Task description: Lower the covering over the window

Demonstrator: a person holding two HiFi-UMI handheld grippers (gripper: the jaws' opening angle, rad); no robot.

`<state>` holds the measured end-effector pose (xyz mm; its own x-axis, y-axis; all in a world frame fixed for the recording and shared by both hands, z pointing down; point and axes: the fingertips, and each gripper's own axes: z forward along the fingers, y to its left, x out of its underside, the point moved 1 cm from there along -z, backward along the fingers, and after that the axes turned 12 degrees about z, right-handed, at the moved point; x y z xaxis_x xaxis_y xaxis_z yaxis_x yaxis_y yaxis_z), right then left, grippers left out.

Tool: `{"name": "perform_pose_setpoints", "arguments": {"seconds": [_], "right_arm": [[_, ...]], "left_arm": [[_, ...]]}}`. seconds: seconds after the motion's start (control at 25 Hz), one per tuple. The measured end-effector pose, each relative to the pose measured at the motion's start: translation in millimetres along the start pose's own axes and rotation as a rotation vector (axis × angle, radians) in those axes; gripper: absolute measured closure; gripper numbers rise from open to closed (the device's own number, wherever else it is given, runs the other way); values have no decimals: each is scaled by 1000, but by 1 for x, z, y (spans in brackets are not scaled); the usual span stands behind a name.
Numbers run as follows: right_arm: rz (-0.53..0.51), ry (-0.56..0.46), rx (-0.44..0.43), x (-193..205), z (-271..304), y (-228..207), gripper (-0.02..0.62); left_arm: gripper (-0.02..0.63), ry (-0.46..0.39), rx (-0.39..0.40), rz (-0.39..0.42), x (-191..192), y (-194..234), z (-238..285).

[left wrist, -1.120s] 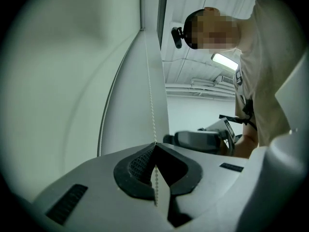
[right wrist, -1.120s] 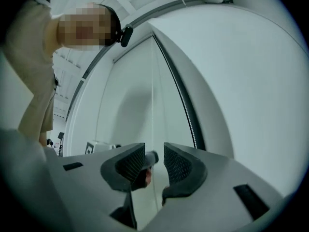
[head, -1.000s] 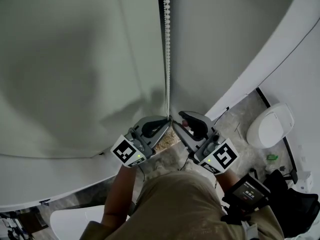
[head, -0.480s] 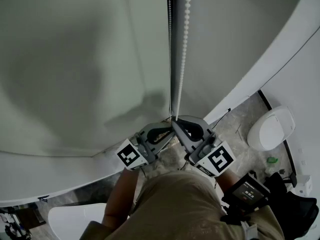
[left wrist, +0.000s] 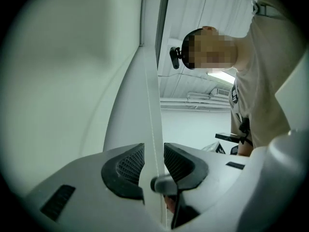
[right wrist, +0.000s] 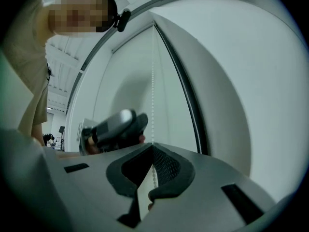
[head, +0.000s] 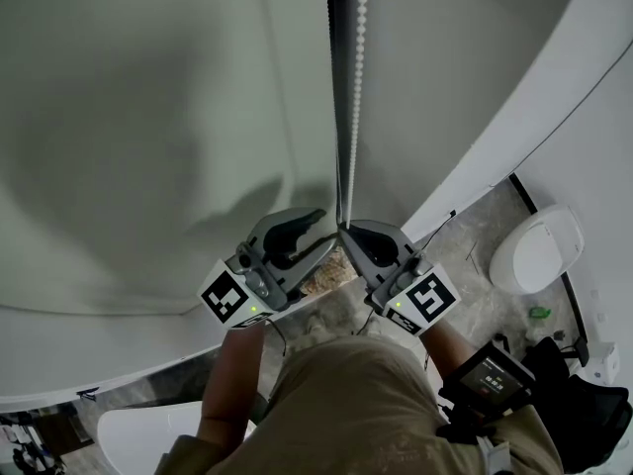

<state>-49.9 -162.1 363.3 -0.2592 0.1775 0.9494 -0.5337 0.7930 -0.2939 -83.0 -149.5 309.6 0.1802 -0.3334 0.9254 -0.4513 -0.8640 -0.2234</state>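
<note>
While the right tool (head: 345,230) is clamped on the bead chain (head: 353,87), the left tool (head: 326,228) — jaws just opened — stands apart round the same chain, not pressing it; blind (head: 148,117) hangs flat just left of the chain.

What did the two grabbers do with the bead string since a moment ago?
The right gripper clamped shut on the bead chain. The left gripper, which was holding it, has just been opening its jaws and moved up; the chain now runs loose between them. The blind looks the same.
</note>
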Motion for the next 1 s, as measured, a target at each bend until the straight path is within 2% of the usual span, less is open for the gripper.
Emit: {"name": "perform_pose_setpoints", "arguments": {"seconds": [0.24,0.32,0.44,0.56,0.68,0.8,0.92,1.0], "right_arm": [[63,69,-53,23,6,5,584],[72,75,-61,27,7,6,584],[83,115,-42,44,4,2,584],[78,142,-30,57,0,3,584],[7,79,-101,47,-2,19,583],[13,-11,-135,29,-14,19,498],[17,-96,-136,-6,-20,15,497],[-7,-101,-147,-24,-17,20,497]], "left_arm": [[488,63,17,48,-8,5,28],[561,83,2,61,-3,6,29],[580,135,-11,76,15,2,23],[585,94,-24,50,26,0,10],[588,58,-65,10,24,5,-4],[589,58,-104,10,25,11,-17],[591,126,-83,33,40,0,-22],[590,177,-57,16,59,-16,-22]]}}
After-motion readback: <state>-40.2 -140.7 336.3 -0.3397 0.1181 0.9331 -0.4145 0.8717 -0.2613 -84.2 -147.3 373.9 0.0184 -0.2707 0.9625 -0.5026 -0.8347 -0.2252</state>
